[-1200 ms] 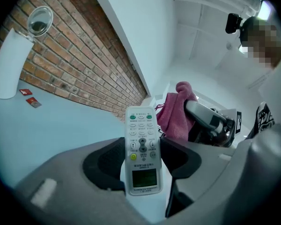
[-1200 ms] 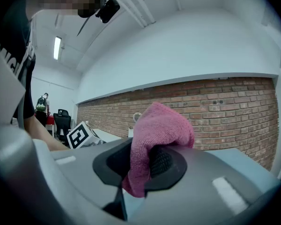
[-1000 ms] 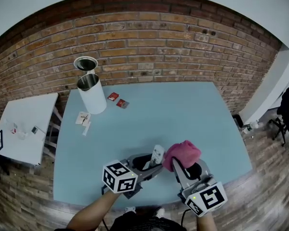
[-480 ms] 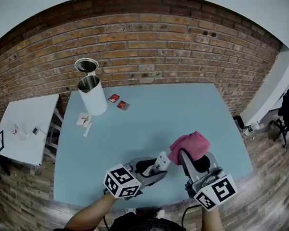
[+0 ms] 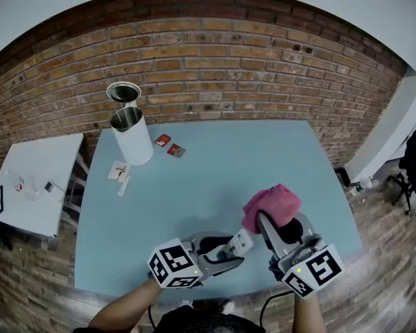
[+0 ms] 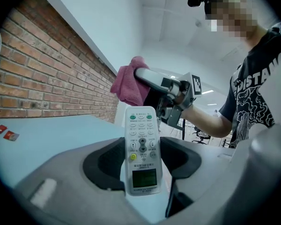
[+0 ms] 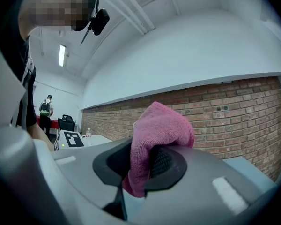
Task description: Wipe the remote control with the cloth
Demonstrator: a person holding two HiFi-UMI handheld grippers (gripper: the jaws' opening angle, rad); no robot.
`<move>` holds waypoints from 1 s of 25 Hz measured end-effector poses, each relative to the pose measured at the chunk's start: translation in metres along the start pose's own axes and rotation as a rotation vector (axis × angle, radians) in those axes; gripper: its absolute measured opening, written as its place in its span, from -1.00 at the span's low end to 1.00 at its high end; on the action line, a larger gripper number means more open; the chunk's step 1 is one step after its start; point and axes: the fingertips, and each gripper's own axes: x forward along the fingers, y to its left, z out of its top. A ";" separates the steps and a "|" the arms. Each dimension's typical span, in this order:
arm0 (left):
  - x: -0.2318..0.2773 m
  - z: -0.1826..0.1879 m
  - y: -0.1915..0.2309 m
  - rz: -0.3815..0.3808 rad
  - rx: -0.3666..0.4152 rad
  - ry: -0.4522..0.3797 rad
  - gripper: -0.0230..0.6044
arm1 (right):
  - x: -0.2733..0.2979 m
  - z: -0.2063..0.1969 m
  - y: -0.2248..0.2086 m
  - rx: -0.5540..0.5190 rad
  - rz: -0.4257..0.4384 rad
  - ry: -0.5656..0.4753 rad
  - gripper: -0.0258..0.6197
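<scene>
Head view has the remote (image 5: 240, 243) up off the blue surface (image 5: 208, 165), out over its near edge, pinched in the left gripper (image 5: 230, 248). See how little of it is caught?

Yes. From the left gripper view the fingers (image 6: 103, 165) are clamped on its lower sides only, beside the little screen; the whole keypad end sticks out free.

And the pink cloth (image 5: 272, 203) sits just at that free end, bunched in the right gripper (image 5: 267, 226), whose fingers (image 7: 161, 163) are closed on one fold of it. I can't tell whether it touches the remote yet.

So a hard rub there would, I reckon, lever the remote round or squeeze it out of that grip.

Then it drops to the surface, or past the edge to the floor (image 5: 381, 269). A loose fold could also drag out of the fingers mid-stroke.

Light strokes toward the grip, I'd say.
</scene>
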 end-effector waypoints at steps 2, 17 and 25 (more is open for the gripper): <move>0.000 0.001 -0.006 -0.031 0.002 0.002 -0.17 | 0.002 -0.001 0.000 0.007 0.013 0.001 -0.72; -0.003 0.015 -0.024 -0.148 -0.014 -0.044 -0.17 | 0.003 -0.012 -0.007 0.217 0.102 -0.030 -0.72; -0.007 0.025 -0.028 -0.179 -0.033 -0.080 -0.17 | 0.001 -0.016 -0.014 0.328 0.111 -0.051 -0.72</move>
